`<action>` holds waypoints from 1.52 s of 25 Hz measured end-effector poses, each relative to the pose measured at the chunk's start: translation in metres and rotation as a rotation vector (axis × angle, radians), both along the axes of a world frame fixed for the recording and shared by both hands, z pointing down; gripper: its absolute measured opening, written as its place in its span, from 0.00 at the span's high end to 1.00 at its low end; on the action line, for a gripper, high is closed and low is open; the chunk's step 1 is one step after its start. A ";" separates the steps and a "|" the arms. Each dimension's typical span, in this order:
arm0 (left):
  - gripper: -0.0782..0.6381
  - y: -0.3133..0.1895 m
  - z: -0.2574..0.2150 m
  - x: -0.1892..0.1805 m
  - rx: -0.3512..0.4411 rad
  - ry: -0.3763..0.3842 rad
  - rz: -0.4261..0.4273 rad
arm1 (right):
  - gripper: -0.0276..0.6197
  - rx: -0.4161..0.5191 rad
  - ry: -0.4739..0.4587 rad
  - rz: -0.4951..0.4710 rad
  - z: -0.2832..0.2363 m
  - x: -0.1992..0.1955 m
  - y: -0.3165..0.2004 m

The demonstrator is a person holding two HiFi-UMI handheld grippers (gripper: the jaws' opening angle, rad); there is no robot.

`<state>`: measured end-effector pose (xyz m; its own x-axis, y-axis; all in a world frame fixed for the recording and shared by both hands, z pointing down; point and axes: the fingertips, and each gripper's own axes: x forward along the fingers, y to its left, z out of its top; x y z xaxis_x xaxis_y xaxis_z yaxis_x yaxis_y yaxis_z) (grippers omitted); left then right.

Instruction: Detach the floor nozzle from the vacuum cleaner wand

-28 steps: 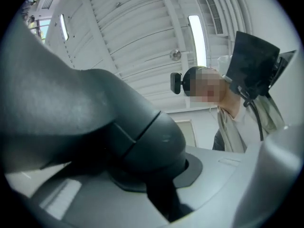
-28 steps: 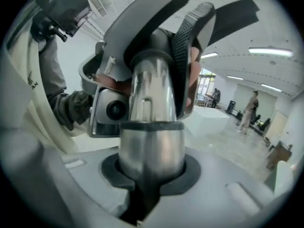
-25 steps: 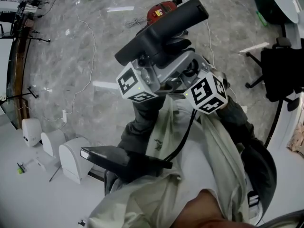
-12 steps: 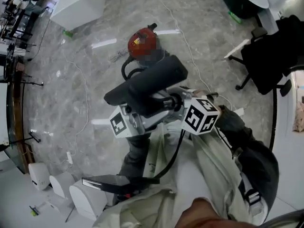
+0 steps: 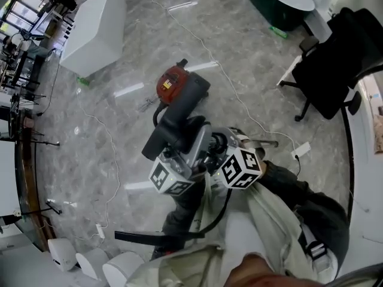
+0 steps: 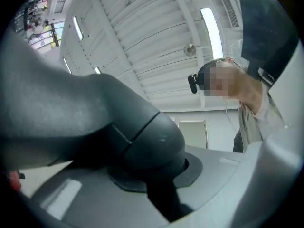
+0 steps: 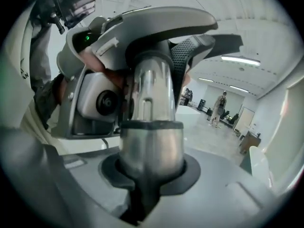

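The dark grey floor nozzle (image 5: 179,119) is held up in front of me, its broad head angled up and away in the head view. My left gripper (image 5: 179,154) is shut on the nozzle's dark swivel neck (image 6: 142,141), which fills the left gripper view between the grey jaws (image 6: 156,194). My right gripper (image 5: 216,151) is shut on the silver wand tube (image 7: 152,122), whose collar sits in the notch between its jaws (image 7: 142,198). The left gripper's body (image 7: 95,103) shows just behind the tube. Both marker cubes face me. Where tube meets nozzle is hidden.
The red vacuum canister (image 5: 170,82) lies on the marble floor beyond the nozzle, with a white cable (image 5: 239,97) trailing past it. A black office chair (image 5: 332,70) stands right, a white box (image 5: 93,31) upper left, white units (image 5: 90,262) lower left.
Both grippers and the nozzle have slid down and toward me in the head view, and the nozzle has swung more end-on. The red canister has come out from behind it.
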<state>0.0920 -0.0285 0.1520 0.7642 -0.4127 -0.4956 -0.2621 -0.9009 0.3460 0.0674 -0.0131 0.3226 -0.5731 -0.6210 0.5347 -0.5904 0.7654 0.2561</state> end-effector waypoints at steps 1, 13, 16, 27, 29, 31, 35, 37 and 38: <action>0.79 0.001 0.001 0.000 -0.009 0.003 0.006 | 0.81 -0.007 -0.002 -0.005 0.002 -0.001 0.002; 0.79 0.035 0.002 -0.009 0.197 0.013 0.124 | 0.81 -0.031 -0.037 -0.220 0.002 -0.016 0.018; 0.79 0.004 0.001 -0.017 0.005 0.034 -0.042 | 0.81 0.009 0.004 -0.042 0.006 -0.013 0.002; 0.79 0.040 0.010 -0.027 0.217 0.014 0.131 | 0.81 -0.047 -0.036 -0.289 0.012 -0.033 0.024; 0.79 0.033 0.005 -0.024 0.195 0.016 0.097 | 0.81 -0.029 -0.032 -0.251 0.009 -0.031 0.017; 0.79 0.021 0.001 -0.025 0.120 0.038 0.032 | 0.81 -0.012 -0.009 -0.167 0.010 -0.027 0.011; 0.79 -0.002 0.017 -0.032 -0.022 0.009 -0.068 | 0.81 -0.004 0.018 -0.042 0.017 -0.026 0.001; 0.79 0.002 0.019 -0.034 -0.008 0.022 -0.023 | 0.81 -0.024 0.015 -0.058 0.022 -0.030 0.006; 0.79 0.008 0.018 -0.035 0.020 0.036 0.017 | 0.81 -0.036 0.009 -0.085 0.024 -0.032 0.010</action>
<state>0.0572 -0.0201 0.1695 0.7524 -0.3895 -0.5312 -0.2343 -0.9120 0.3368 0.0350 -0.0031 0.3463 -0.6182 -0.5505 0.5611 -0.5207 0.8215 0.2323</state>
